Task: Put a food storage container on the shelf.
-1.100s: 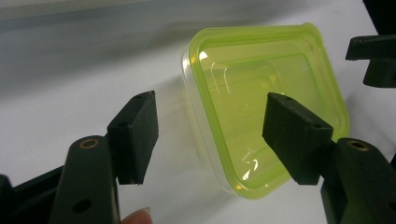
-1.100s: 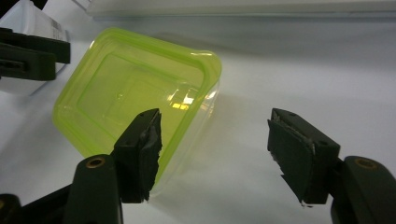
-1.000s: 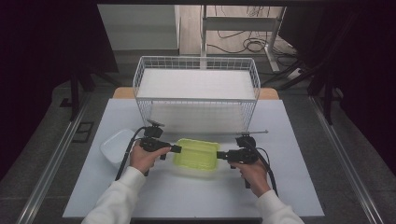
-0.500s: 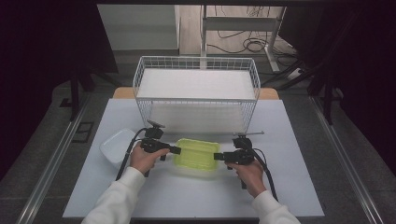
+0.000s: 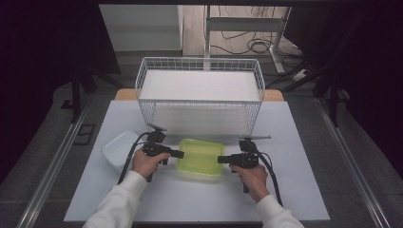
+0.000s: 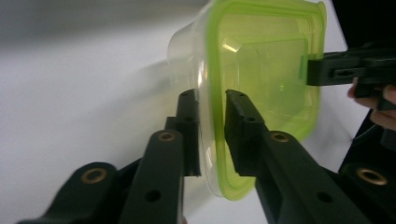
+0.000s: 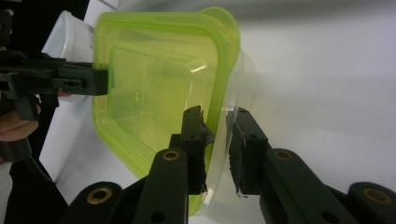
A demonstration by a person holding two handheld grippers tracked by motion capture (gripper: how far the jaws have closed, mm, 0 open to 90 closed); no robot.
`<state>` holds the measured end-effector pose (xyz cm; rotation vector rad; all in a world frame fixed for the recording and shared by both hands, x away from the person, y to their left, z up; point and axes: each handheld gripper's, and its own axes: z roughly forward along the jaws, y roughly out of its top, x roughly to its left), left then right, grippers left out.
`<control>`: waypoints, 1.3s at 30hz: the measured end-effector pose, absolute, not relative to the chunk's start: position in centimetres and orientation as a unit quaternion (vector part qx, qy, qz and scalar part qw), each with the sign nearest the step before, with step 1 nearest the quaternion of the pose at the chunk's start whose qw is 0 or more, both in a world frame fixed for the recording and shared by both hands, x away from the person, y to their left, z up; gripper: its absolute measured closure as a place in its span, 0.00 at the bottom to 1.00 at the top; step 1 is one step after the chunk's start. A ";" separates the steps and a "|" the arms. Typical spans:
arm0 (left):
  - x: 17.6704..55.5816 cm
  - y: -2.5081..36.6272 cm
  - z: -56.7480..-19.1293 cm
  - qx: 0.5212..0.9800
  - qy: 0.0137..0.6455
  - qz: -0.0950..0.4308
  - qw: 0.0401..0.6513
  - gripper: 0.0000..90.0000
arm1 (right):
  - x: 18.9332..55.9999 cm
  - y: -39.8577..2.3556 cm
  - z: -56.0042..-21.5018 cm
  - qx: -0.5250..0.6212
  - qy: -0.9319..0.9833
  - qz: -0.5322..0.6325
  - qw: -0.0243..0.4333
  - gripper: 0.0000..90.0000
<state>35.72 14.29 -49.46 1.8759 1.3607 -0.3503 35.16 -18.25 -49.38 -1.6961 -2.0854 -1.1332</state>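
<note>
Both sets of jaws have just been closing on the green-lidded container (image 5: 200, 157), and now each one pinches its rim from an opposite end. The left hand-held gripper (image 5: 177, 154) clamps the lid edge and clear wall, and the right hand-held gripper (image 5: 221, 159) does the same on its side. A second ago they stood wider around those ends. The container sits on the surface (image 5: 190, 204) in front of the wire basket (image 5: 199, 85), a white tub (image 5: 119, 149) to its left; I'd say it is ready to lift
</note>
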 end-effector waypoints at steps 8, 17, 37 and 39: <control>34.9 14.1 -48.6 0.741 0.524 -0.122 0.402 0.88 | 34.8 -18.6 -48.1 -0.568 -0.712 -0.403 0.094 0.87; 33.2 14.4 -46.4 0.740 0.506 -0.094 0.432 0.87 | 33.9 -18.3 -45.1 -0.531 -0.732 -0.424 0.050 0.87; 31.4 14.8 -37.7 0.735 0.469 -0.015 0.489 0.87 | 32.3 -17.9 -36.2 -0.464 -0.744 -0.480 -0.024 0.87; 31.3 14.8 -37.2 0.736 0.466 -0.009 0.492 0.87 | 32.3 -18.0 -35.6 -0.459 -0.745 -0.483 -0.028 0.87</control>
